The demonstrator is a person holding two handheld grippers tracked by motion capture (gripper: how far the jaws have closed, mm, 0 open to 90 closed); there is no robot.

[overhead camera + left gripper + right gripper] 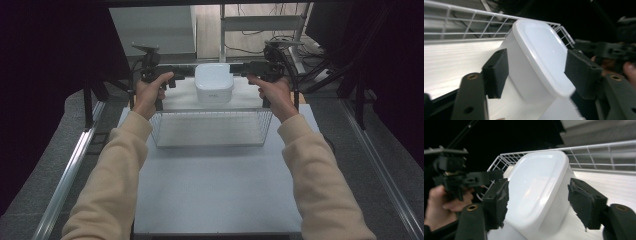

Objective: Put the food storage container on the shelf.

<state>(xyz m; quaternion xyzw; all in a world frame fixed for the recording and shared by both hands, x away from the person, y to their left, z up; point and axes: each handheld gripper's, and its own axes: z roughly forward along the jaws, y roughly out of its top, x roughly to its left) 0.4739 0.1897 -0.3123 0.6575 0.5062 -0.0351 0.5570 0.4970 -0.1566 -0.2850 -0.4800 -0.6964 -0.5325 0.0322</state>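
A white lidded container (213, 82) stands inside a white wire basket (161, 131), towards its far end. My left gripper (187, 75) comes at it from the left and my right gripper (240, 72) from the right, both held level. In the left gripper view the container (541, 50) lies between the open jaws of the left gripper (539, 72), and the pads do not press on it. The right gripper view shows the container (541, 182) the same way, between the parted jaws of the right gripper (539, 202).
The basket sits on a white table top (215, 185) with dark mats and metal rails on both sides. Its wire wall (474, 22) rises just behind the container. Cables and a metal frame (260, 22) stand beyond the table's far edge.
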